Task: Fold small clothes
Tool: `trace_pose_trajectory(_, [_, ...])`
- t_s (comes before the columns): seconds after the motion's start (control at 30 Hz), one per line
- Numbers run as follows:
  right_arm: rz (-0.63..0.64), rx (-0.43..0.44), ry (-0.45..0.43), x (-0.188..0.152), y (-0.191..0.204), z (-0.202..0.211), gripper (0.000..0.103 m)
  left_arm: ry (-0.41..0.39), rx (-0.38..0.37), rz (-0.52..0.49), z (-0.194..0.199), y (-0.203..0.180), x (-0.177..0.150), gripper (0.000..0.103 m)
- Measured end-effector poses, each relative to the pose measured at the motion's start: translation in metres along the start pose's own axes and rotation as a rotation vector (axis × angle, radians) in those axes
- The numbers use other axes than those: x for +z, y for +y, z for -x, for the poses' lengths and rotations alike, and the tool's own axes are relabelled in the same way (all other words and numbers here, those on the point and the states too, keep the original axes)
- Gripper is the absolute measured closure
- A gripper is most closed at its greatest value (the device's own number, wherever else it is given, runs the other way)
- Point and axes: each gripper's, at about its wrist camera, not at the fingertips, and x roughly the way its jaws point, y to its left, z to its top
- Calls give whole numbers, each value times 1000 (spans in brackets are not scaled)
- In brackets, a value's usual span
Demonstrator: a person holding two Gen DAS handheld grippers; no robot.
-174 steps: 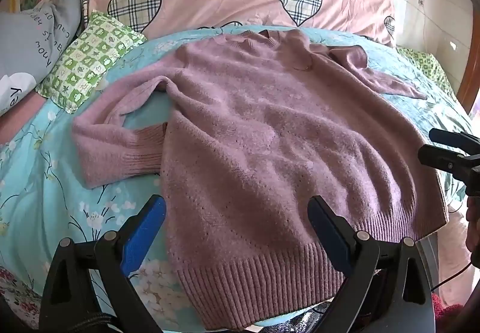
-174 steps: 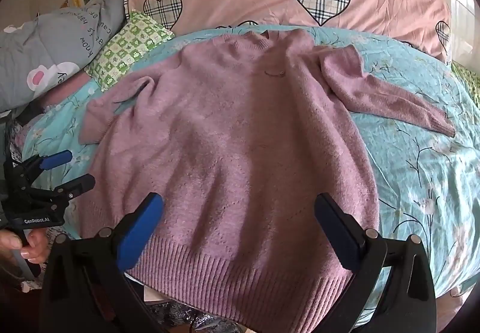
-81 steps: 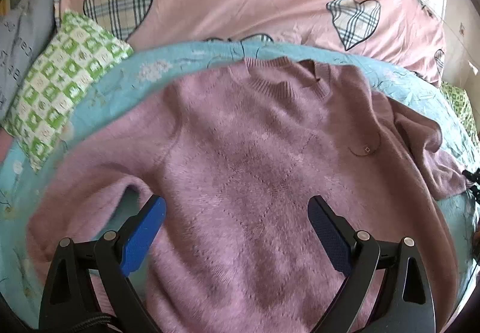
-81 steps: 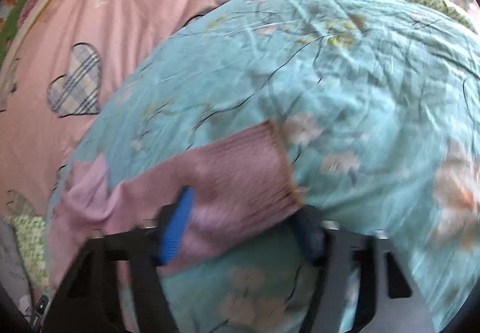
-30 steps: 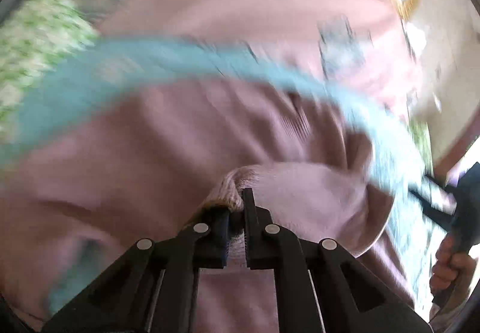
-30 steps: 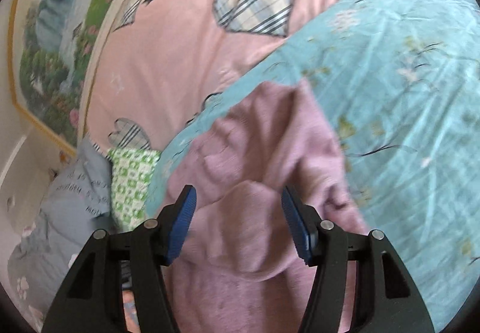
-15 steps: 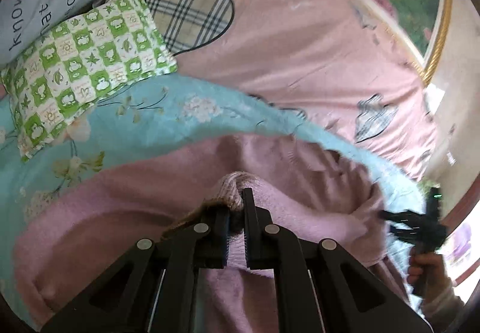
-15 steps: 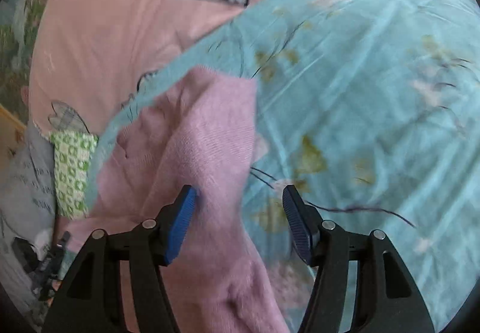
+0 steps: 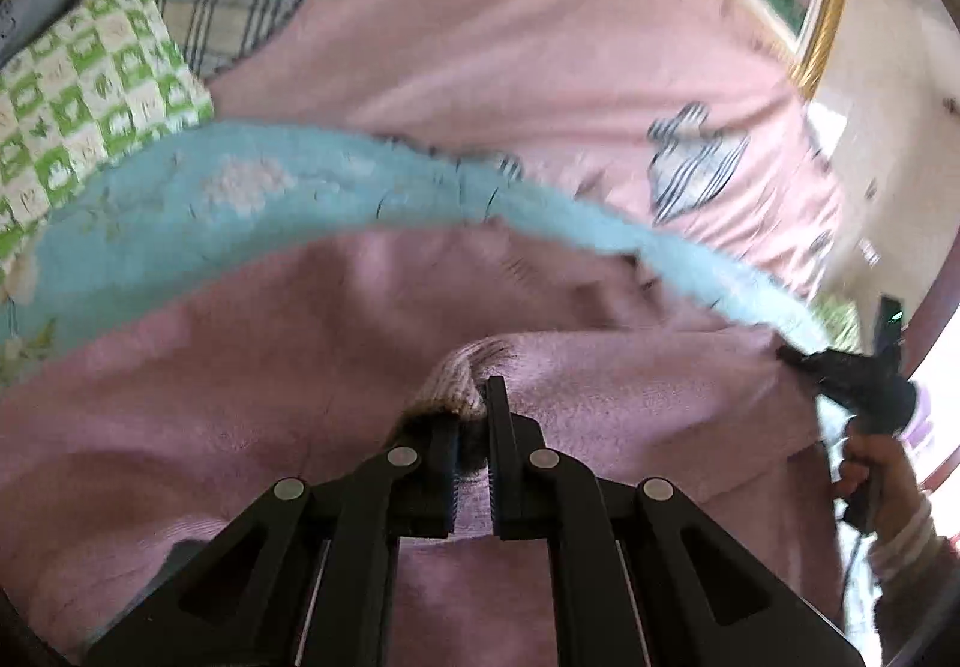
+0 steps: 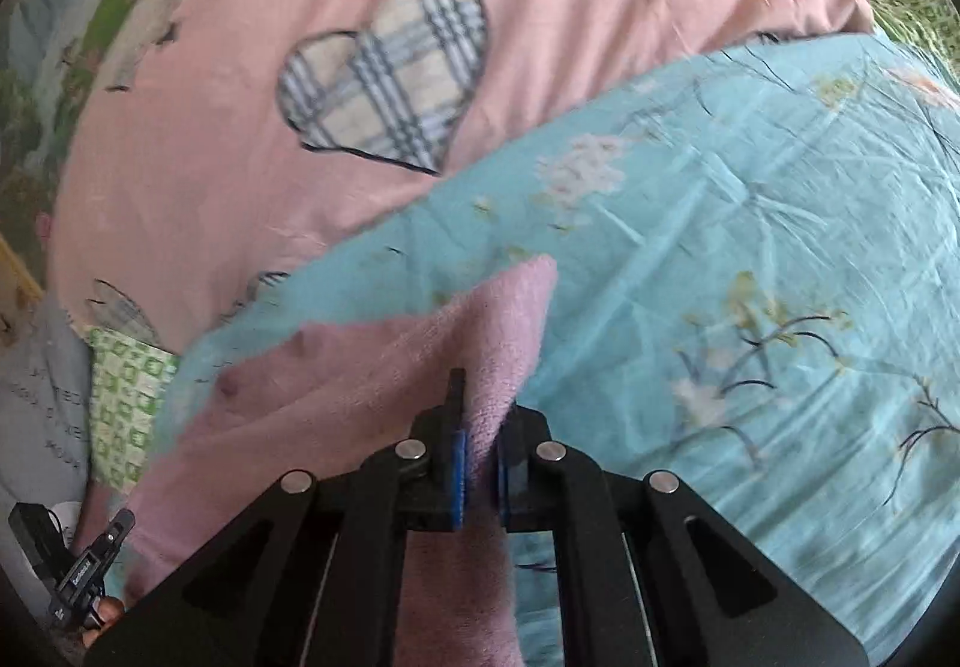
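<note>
The left hand-held gripper (image 9: 474,415) is clenched on a ribbed cuff of the mauve sweater (image 9: 240,397); the right hand-held gripper (image 10: 480,448) pinches another fold, the garment lying across the bed (image 10: 750,247) near its pillow-end edge

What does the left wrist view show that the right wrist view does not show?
Only the left wrist view shows the left gripper shut on the sweater's ribbed edge and a gold picture frame. Only the right wrist view shows the right gripper pinching a sweater fold. Both share the pink sweater, the blue floral sheet, the pink heart quilt and the green checked pillow.
</note>
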Motion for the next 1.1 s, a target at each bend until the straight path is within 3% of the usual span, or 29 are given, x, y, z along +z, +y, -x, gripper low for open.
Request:
trace_pose_trajectory(0.23, [19, -70, 58, -25, -12, -28, 95, -8, 105, -43, -11, 19, -6, 101])
trace_pose_trajectory(0.3, [31, -99, 66, -26, -5, -29, 91, 25, 134, -39, -19, 26, -7, 101])
trace_pose_trajectory(0.37, [30, -130, 70, -25, 3, -24, 84, 51, 138, -20, -21, 35, -9, 100])
trace_pose_trajectory(0.43, [17, -159, 53, -26, 8, -9, 53, 61, 132, -9, -14, 39, -12, 100])
trace_pose_trajectory(0.5, [34, -142, 0, -31, 17, 12, 40, 54, 103, 1, 5, 39, -15, 100])
trace_pose_trajectory(0.57, [76, -153, -39, -40, 29, 33, 36, 61, 103, 9, 23, 40, -20, 95])
trace_pose_trajectory(0.63, [71, -112, -41, -49, 37, 46, 36, 65, 98, 26, 44, 43, -27, 91])
trace_pose_trajectory(0.73, [63, 7, -14, -71, 55, 63, 36, 86, 122, 66, 77, 50, -44, 78])
trace_pose_trajectory(0.8, [85, 48, 7, -90, 69, 72, 36, 100, 131, 96, 101, 59, -59, 76])
trace_pose_trajectory(0.87, [96, 103, 49, -112, 83, 78, 36, 109, 148, 121, 122, 69, -73, 65])
trace_pose_trajectory(1.03, [137, 172, 123, -158, 110, 85, 36, 146, 168, 181, 170, 92, -111, 58])
trace_pose_trajectory(1.1, [139, 194, 152, -175, 115, 87, 36, 151, 183, 187, 183, 96, -122, 49])
